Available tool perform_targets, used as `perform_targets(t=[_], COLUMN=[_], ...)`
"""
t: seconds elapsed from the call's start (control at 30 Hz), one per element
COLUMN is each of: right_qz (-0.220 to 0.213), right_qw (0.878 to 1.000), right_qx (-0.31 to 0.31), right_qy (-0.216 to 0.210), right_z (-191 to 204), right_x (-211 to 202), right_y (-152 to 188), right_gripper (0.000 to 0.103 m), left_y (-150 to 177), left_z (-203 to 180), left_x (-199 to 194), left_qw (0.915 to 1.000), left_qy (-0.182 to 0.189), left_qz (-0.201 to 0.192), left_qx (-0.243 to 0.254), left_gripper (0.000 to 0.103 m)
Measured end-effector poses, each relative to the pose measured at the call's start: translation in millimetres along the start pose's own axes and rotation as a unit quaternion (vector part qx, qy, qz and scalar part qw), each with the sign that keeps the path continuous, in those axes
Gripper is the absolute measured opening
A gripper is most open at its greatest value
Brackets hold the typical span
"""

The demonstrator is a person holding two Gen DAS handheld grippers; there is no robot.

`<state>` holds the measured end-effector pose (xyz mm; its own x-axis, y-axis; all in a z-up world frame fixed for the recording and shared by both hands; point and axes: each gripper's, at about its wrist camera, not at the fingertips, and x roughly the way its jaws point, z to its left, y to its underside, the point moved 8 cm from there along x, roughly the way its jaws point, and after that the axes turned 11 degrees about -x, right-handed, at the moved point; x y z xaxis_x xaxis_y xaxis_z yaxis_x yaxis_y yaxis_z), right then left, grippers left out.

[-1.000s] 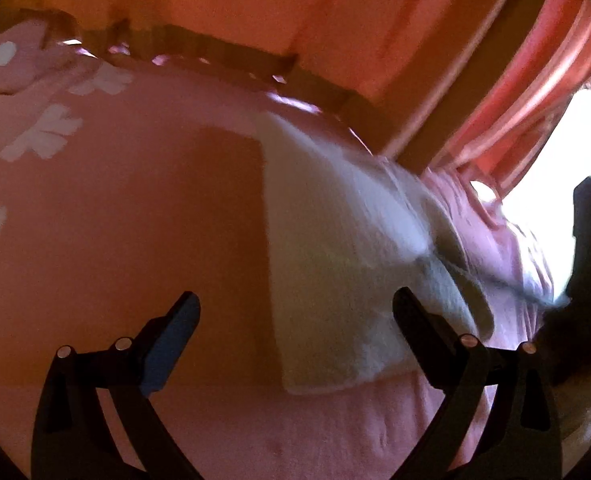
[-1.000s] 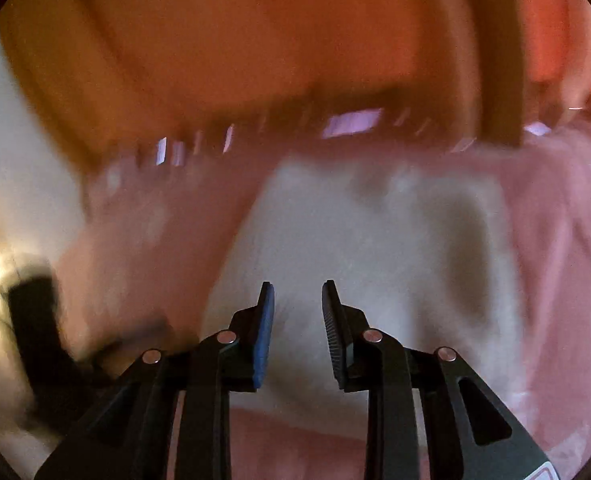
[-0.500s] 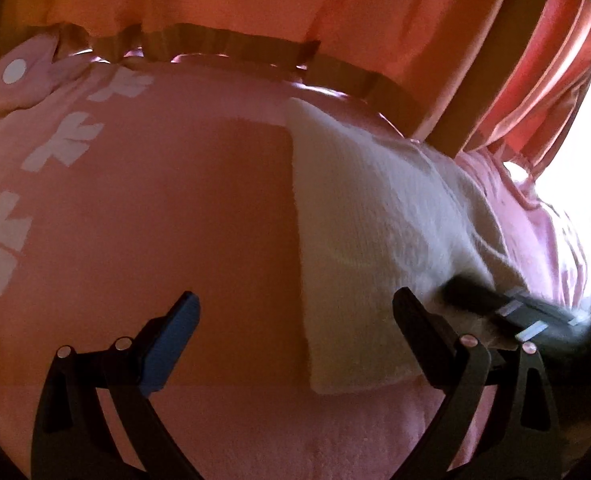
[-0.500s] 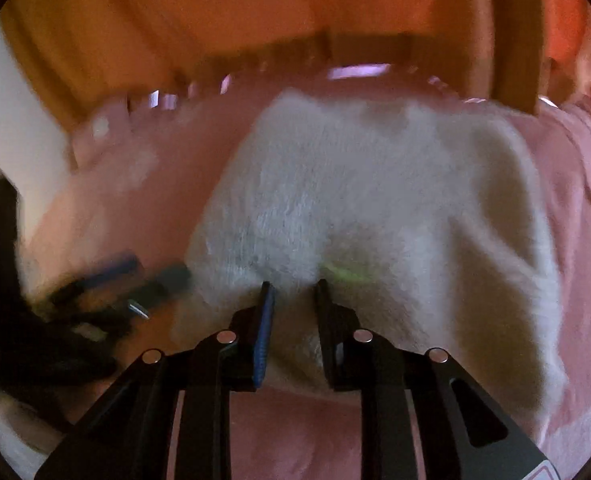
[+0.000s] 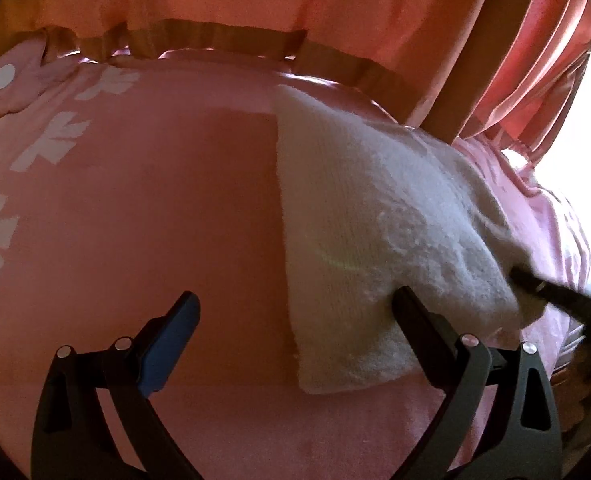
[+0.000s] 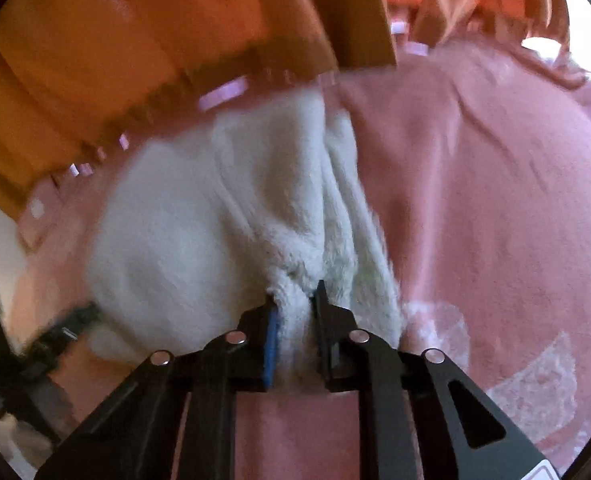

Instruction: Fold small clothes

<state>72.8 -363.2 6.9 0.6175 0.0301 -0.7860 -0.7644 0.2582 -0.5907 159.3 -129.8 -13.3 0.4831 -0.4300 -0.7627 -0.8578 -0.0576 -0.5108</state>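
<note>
1. The right gripper (image 6: 295,300) is clenched on a bunched fold of the white fluffy garment (image 6: 215,216), at the cloth's near edge; the pinched material rises in ridges running away from the jaws toward the orange curtain (image 6: 95,60).
2. The left gripper (image 5: 295,300) is spread wide and grasps nothing. Its right finger overlaps the garment's (image 5: 375,220) near edge in that view; whether it touches the cloth I cannot tell. Its blue-padded finger (image 5: 171,344) hangs over bare bedspread.
3. The garment lies on the pink bedspread (image 5: 135,200), a straight edge running away from the left gripper toward the curtain hem; its bulk sits to the right of the left gripper's centre line.
4. Judgement: the right gripper already has the cloth, so the fold likely turns on carrying that pinched edge across the garment's long axis, toward the straight edge by the left gripper.
5. White leaf prints (image 5: 51,140) mark the bedspread well to the left.
</note>
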Motion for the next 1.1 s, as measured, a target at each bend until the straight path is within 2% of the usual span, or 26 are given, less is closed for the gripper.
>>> perform_targets(t=[0.07, 0.1, 0.13, 0.17, 0.27, 0.33, 0.4, 0.43, 0.47, 0.53, 0.6, 0.67, 0.97, 1.1], right_qz=[-0.012, 0.006, 0.042, 0.053, 0.037, 0.009, -0.016, -0.027, -0.025, -0.008, 0.007, 0.016, 0.011, 0.006], right_qw=[1.0, 1.0, 0.999, 0.998, 0.999, 1.0, 1.0, 0.999, 0.999, 0.998, 0.997, 0.995, 0.994, 0.995], right_qx=[-0.001, -0.006, -0.014, -0.018, -0.022, 0.003, 0.022, 0.029, 0.033, 0.054, 0.078, 0.089, 0.097, 0.088], right_qy=[0.008, 0.015, 0.027, 0.022, 0.022, 0.004, 0.0, 0.009, 0.014, -0.004, -0.026, -0.029, -0.053, -0.05], right_z=[-4, -8, -15, -14, -11, -15, -18, -23, -27, -27, -28, -27, -27, -24], right_x=[-6, 5, 26, 40, 27, 13, 3, 1, 5, 27, 48, 67, 91, 95], right_y=[1, 9, 20, 25, 19, 10, 0, -5, -10, -17, -23, -24, -26, -30], right_gripper=[0.014, 0.014, 0.014, 0.014, 0.019, 0.032, 0.062, 0.065, 0.066, 0.067, 0.068, 0.072, 0.084, 0.086], left_y=[-2, -2, -3, -2, -4, -7, -10, -11, -13, -17, -19, -22, -24, -24], left_z=[-6, -8, -10, -12, -17, -25, -31, -33, -36, -42, -47, -48, -44, -47], left_x=[-3, -3, -2, 0, 3, 5, 11, 16, 21, 34, 43, 53, 81, 82], left_qw=[0.9999, 0.9998, 0.9998, 0.9998, 0.9997, 0.9993, 0.9991, 0.999, 0.9988, 0.9982, 0.9978, 0.9972, 0.9905, 0.9911], left_qy=[0.014, 0.017, 0.018, 0.016, 0.024, 0.03, 0.023, 0.014, 0.005, -0.001, 0.003, 0.005, 0.055, 0.053], left_qz=[-0.004, -0.006, -0.007, -0.003, 0.009, 0.024, 0.035, 0.041, 0.046, 0.058, 0.067, 0.074, 0.108, 0.102], left_qx=[0.003, 0.005, 0.008, 0.011, 0.005, 0.003, 0.007, 0.01, 0.013, 0.013, 0.004, -0.009, -0.065, -0.067], left_gripper=[0.095, 0.095, 0.095, 0.095, 0.095, 0.095, 0.095, 0.095, 0.095, 0.097, 0.098, 0.098, 0.098, 0.098])
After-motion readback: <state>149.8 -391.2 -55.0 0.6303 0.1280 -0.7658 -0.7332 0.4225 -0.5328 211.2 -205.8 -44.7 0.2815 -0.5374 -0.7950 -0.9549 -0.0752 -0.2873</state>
